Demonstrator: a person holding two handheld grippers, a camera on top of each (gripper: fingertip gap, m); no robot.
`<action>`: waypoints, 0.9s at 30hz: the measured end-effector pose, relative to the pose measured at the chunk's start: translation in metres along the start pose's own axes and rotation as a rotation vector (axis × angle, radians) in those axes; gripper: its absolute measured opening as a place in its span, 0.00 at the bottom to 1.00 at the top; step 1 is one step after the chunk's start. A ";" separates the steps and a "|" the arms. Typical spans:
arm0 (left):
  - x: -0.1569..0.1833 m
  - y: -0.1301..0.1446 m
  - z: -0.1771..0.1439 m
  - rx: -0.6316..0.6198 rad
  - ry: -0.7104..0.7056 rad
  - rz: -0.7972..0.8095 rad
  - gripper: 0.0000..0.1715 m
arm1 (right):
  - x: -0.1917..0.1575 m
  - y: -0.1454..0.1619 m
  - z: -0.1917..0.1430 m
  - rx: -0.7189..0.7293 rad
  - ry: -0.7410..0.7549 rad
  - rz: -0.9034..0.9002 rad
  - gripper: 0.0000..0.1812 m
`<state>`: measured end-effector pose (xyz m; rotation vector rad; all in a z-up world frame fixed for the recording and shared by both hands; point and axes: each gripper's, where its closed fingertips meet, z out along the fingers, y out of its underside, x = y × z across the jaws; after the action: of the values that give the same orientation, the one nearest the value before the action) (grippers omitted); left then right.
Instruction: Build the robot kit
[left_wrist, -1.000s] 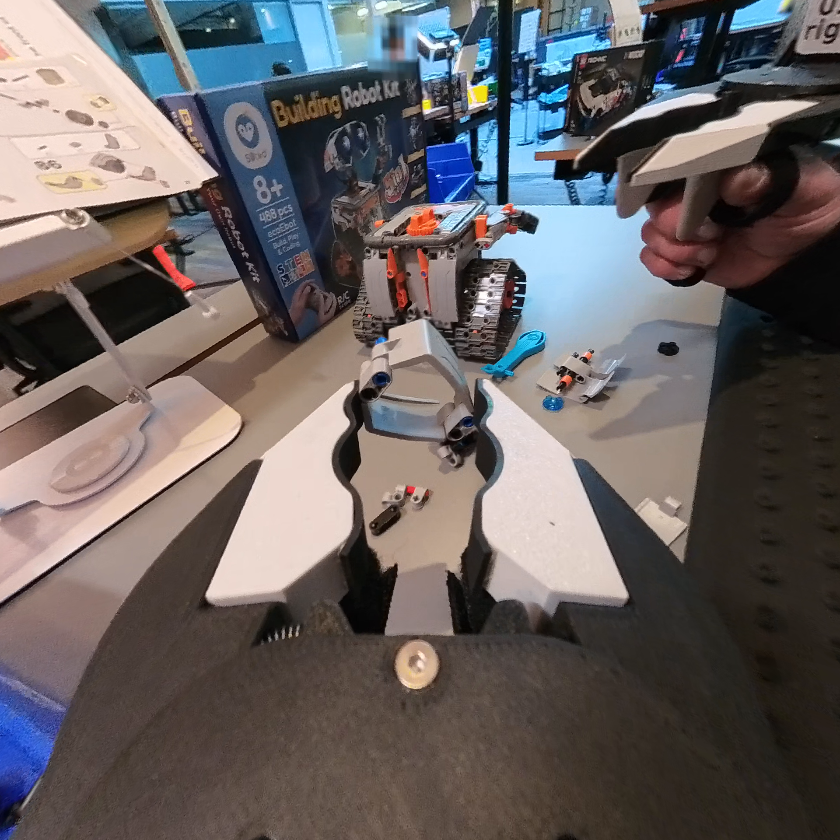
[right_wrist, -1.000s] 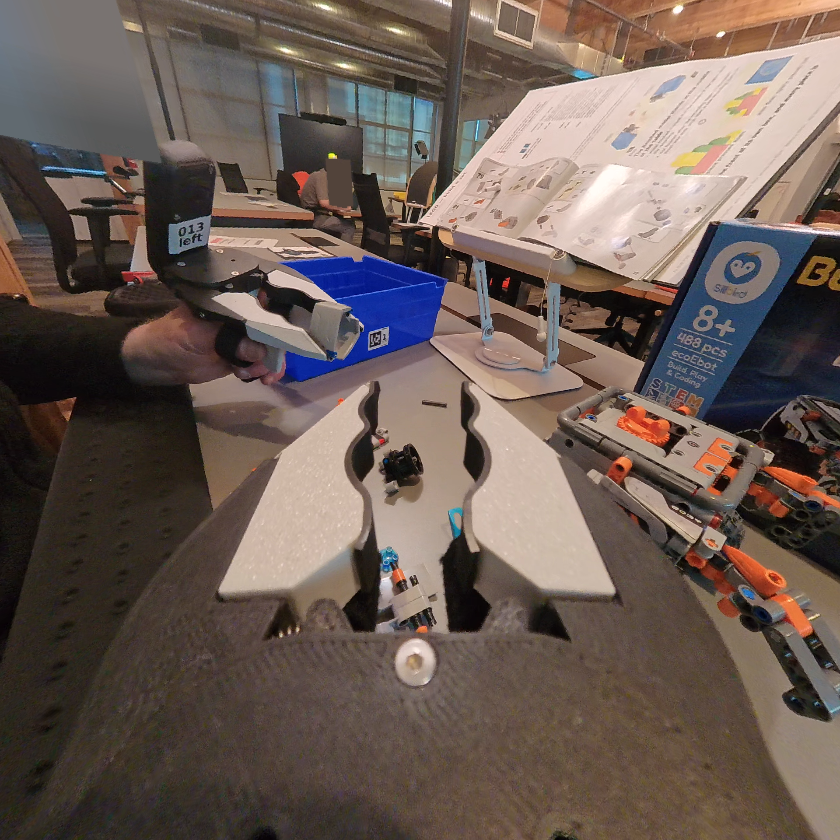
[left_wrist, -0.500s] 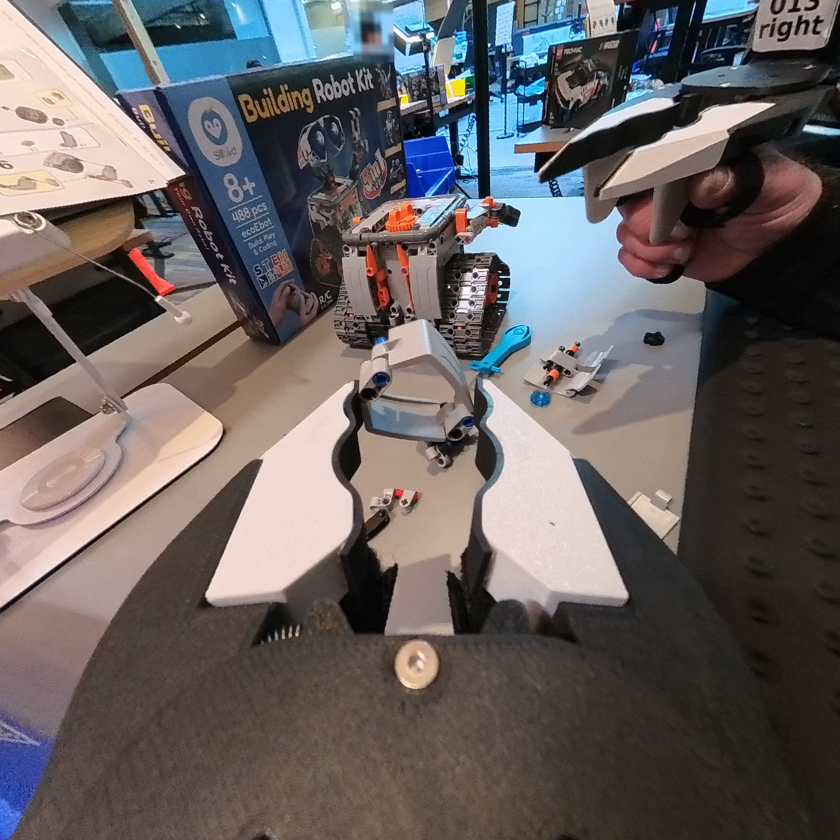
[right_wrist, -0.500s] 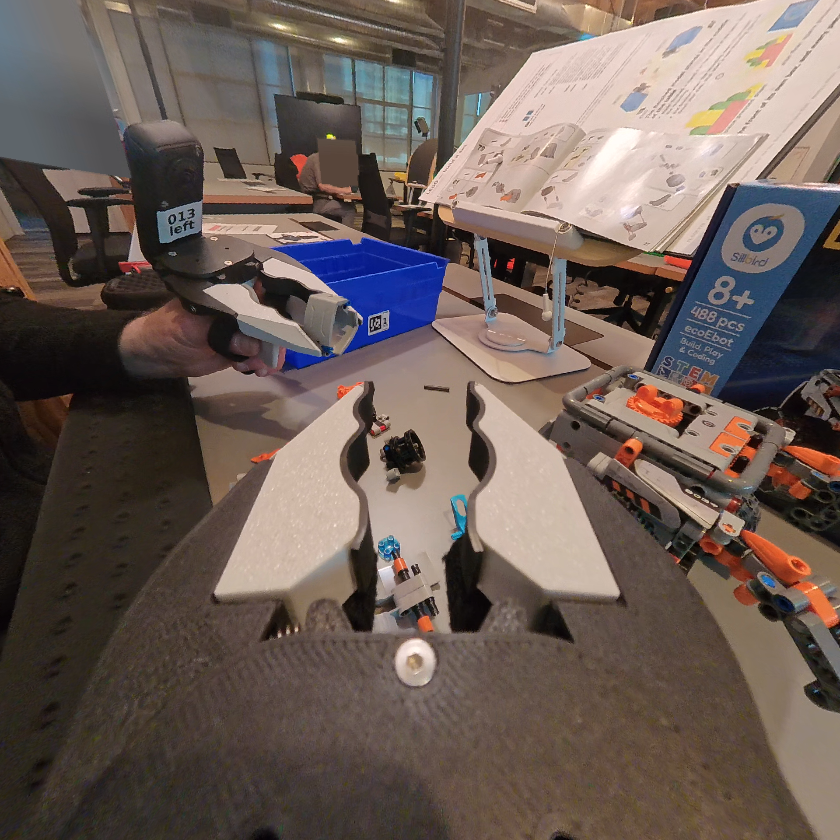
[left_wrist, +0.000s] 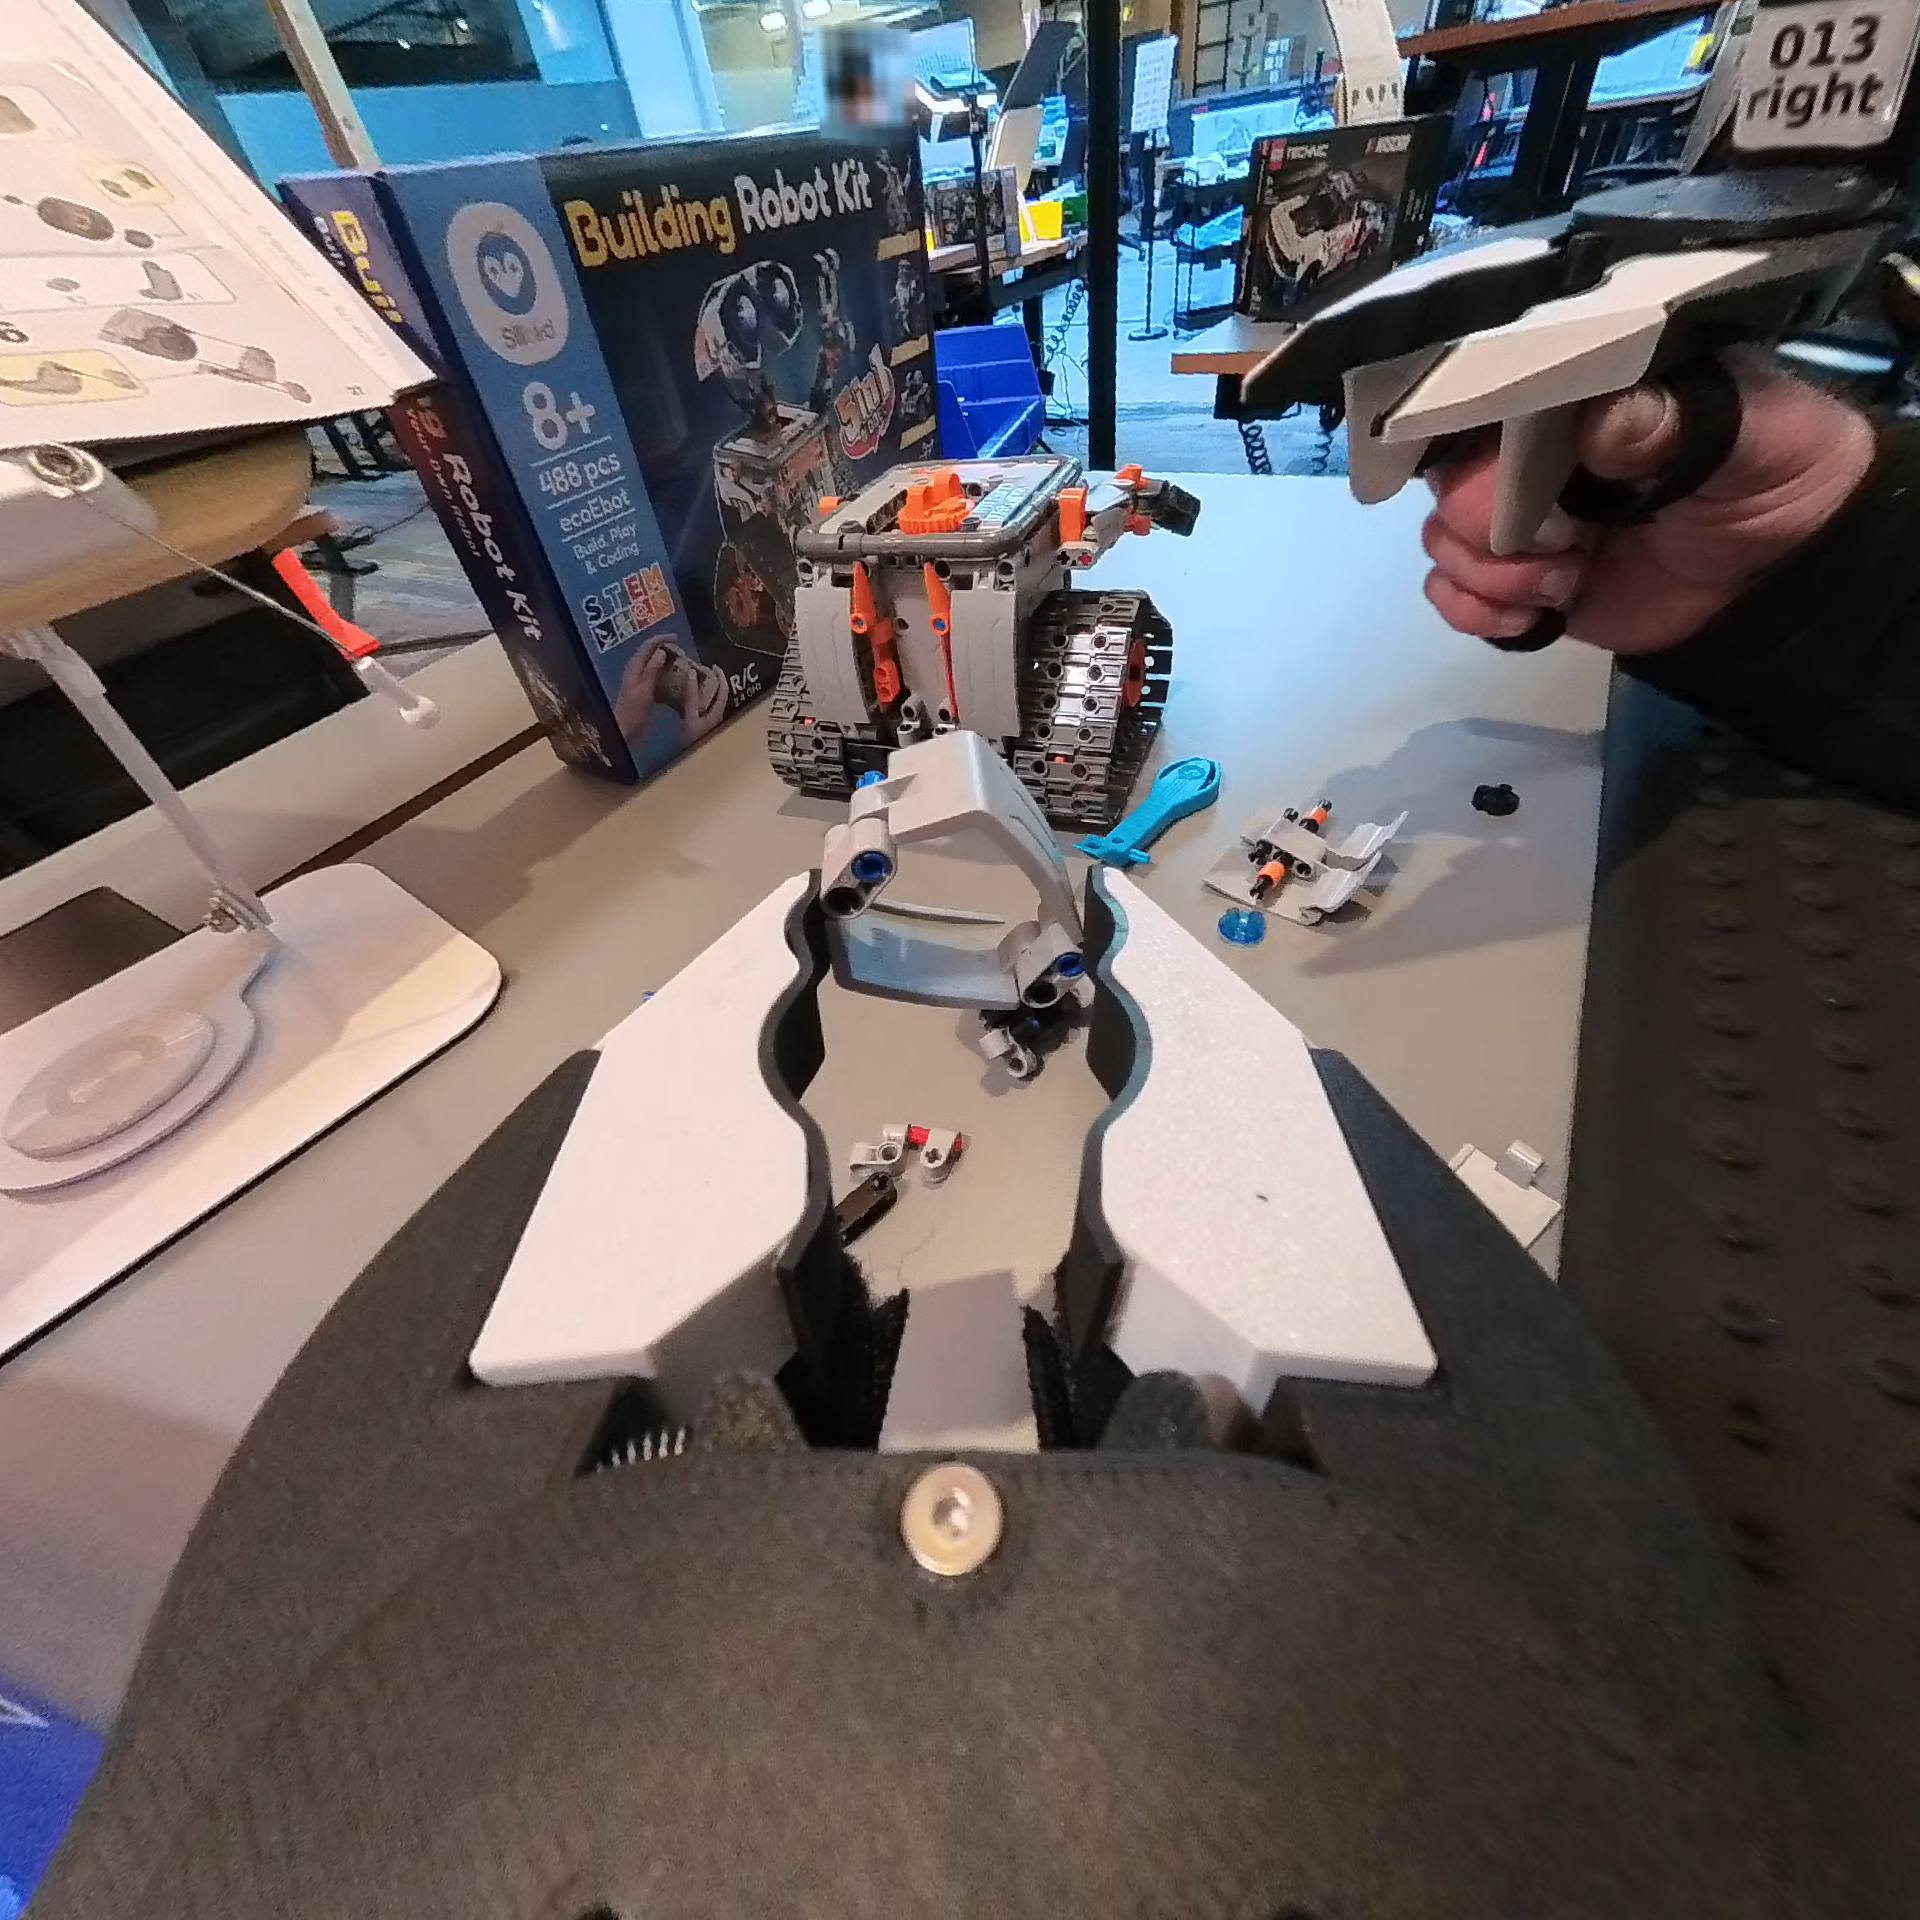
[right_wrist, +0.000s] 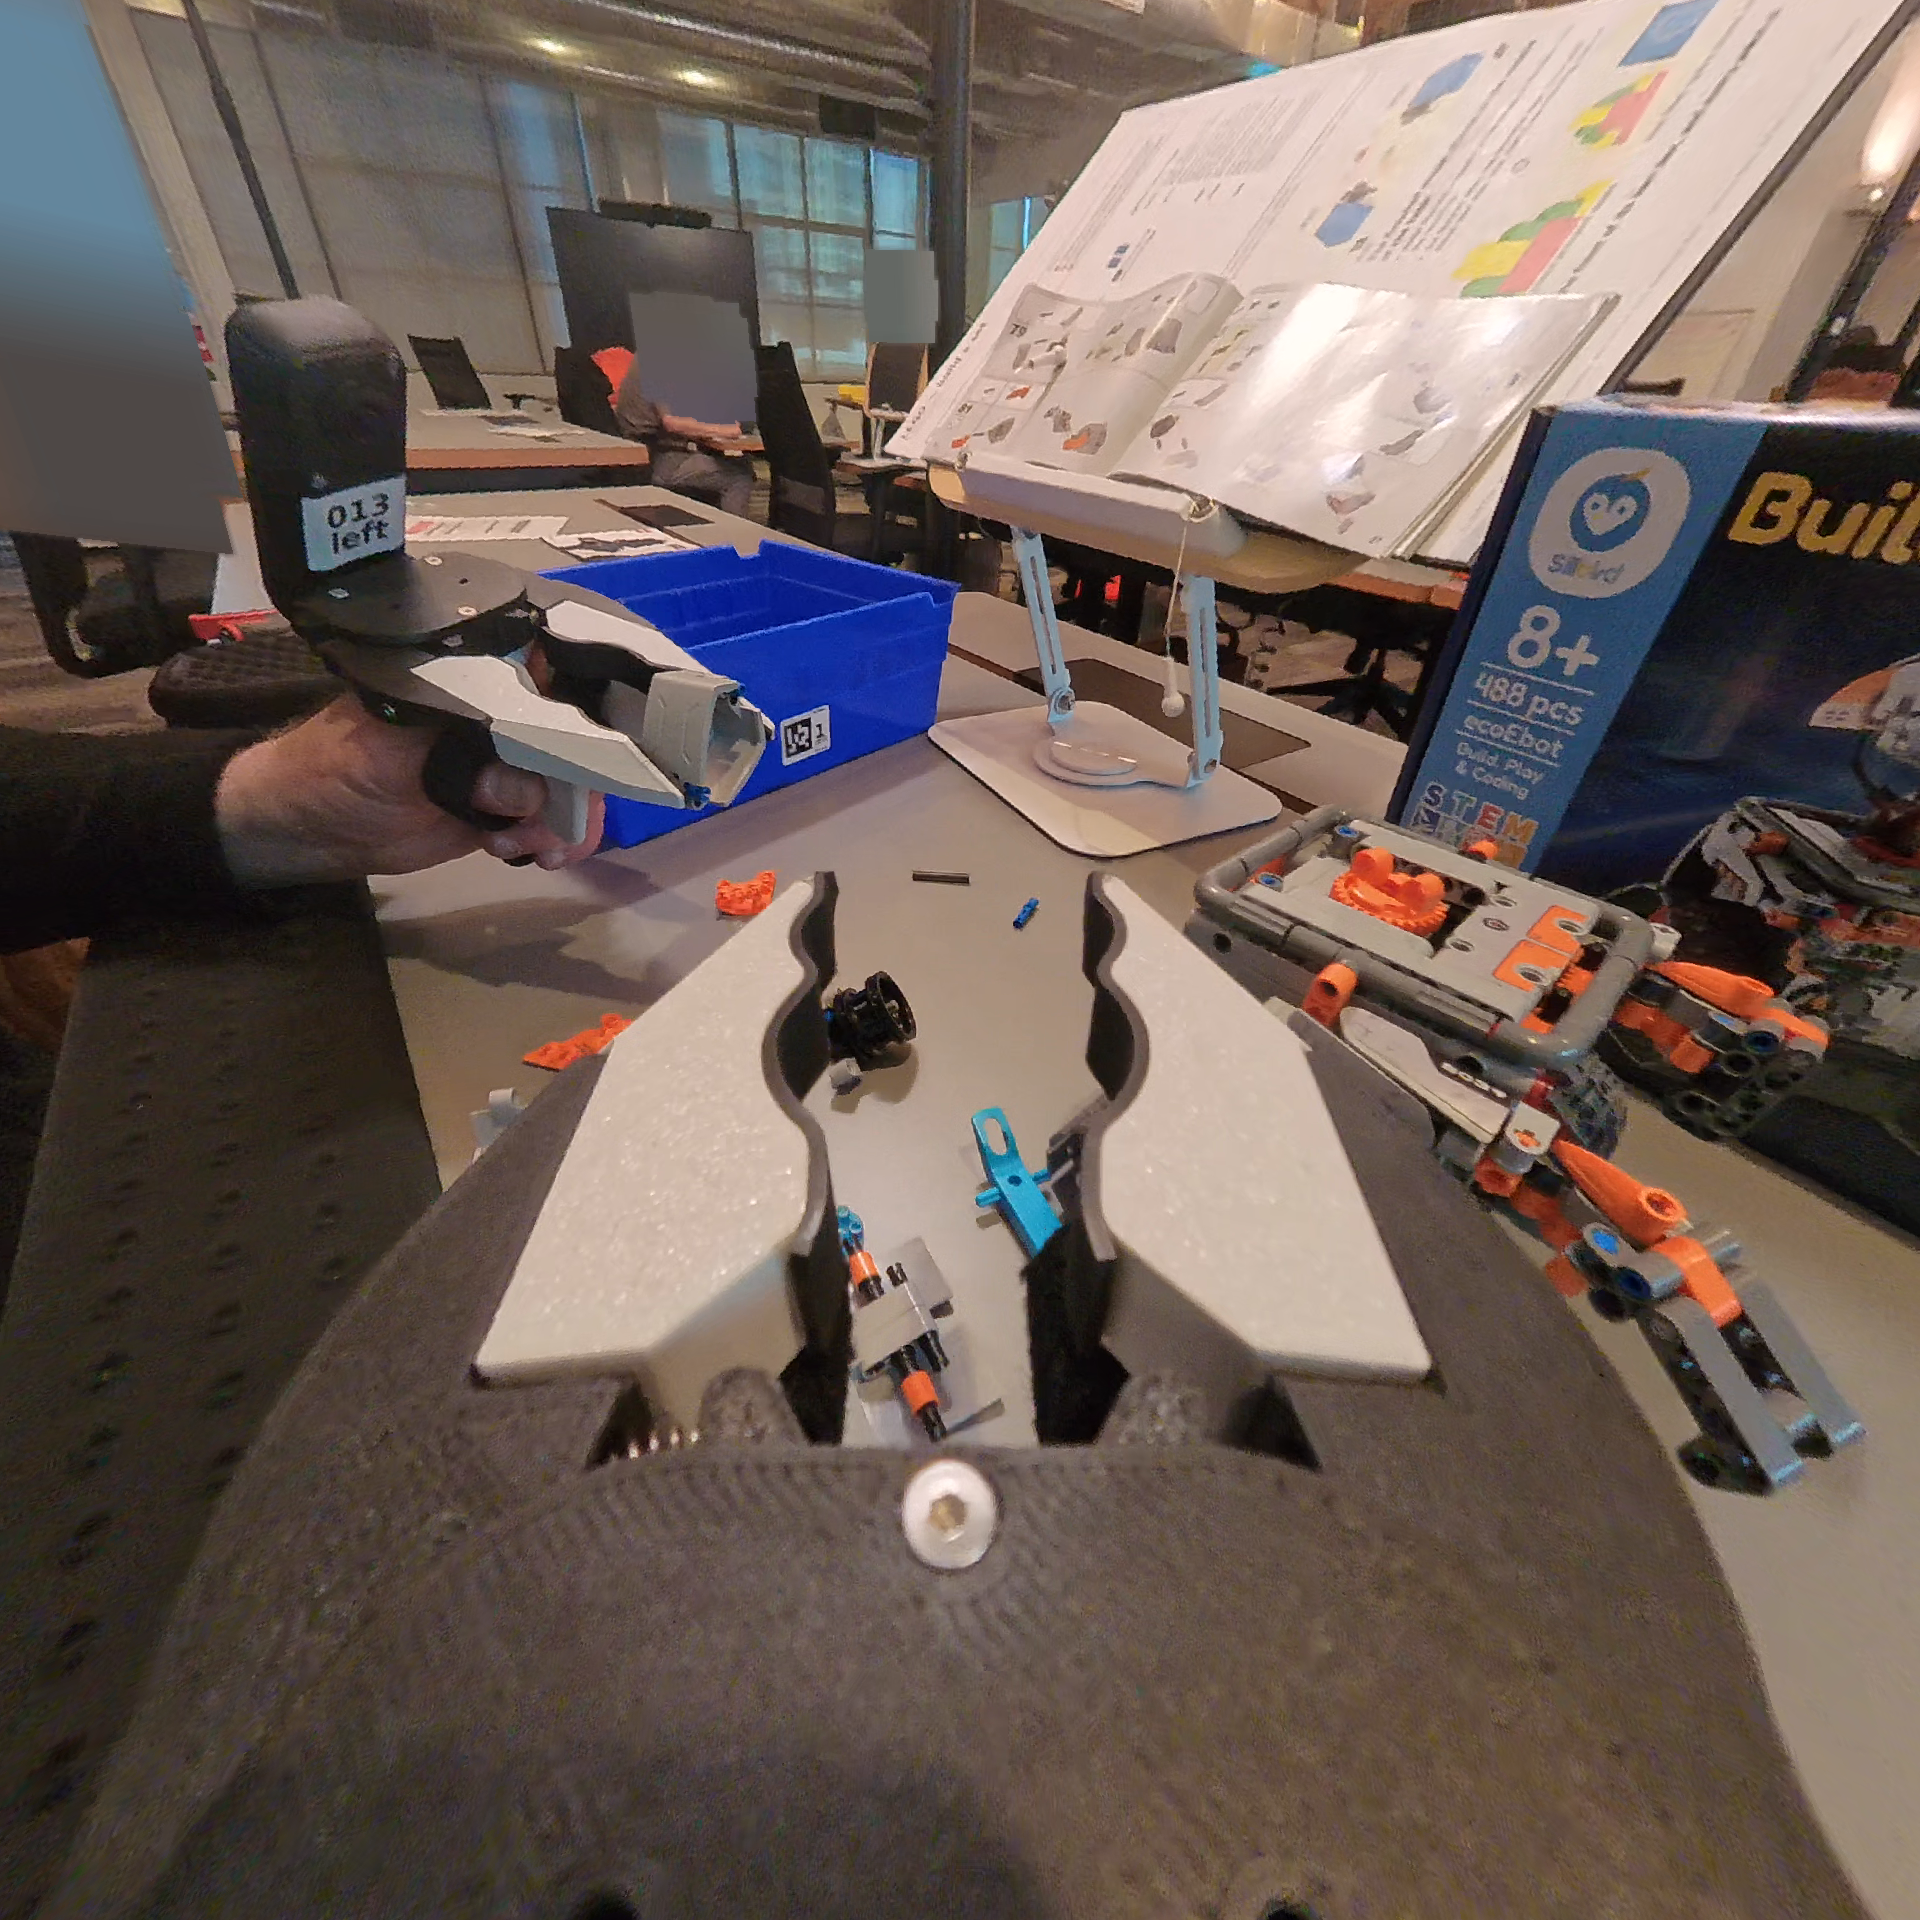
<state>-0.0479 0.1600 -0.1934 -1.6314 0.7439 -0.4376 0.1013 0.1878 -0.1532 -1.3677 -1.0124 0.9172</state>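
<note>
Left gripper (left_wrist: 951, 925) clamps a curved grey brick-built panel with blue pins (left_wrist: 940, 883), raised above the grey table (left_wrist: 623, 904). Right gripper (right_wrist: 956, 935) hovers empty, jaws wide, over a black toy wheel (right_wrist: 873, 1018), beside the grey-and-orange tracked robot model (right_wrist: 1434, 966).

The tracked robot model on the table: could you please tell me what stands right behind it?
Behind the tracked robot model stands an upright blue kit box on the grey table. The model covers the box's lower right corner, so that part cannot be seen.
</note>
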 end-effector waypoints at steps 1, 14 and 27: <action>-0.001 0.000 0.000 -0.001 -0.002 -0.003 0.27 | 0.002 0.000 -0.001 -0.013 0.009 0.001 0.27; -0.004 0.003 -0.004 -0.011 0.008 -0.049 0.27 | -0.025 0.083 -0.013 -0.571 -0.007 -0.056 0.30; -0.001 0.018 0.003 -0.221 -0.190 0.413 0.27 | -0.030 0.101 0.004 -0.654 -0.015 -0.125 0.30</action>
<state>-0.0510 0.1615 -0.2114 -1.6399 0.9812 0.0970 0.0939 0.1629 -0.2556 -1.8038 -1.4678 0.5133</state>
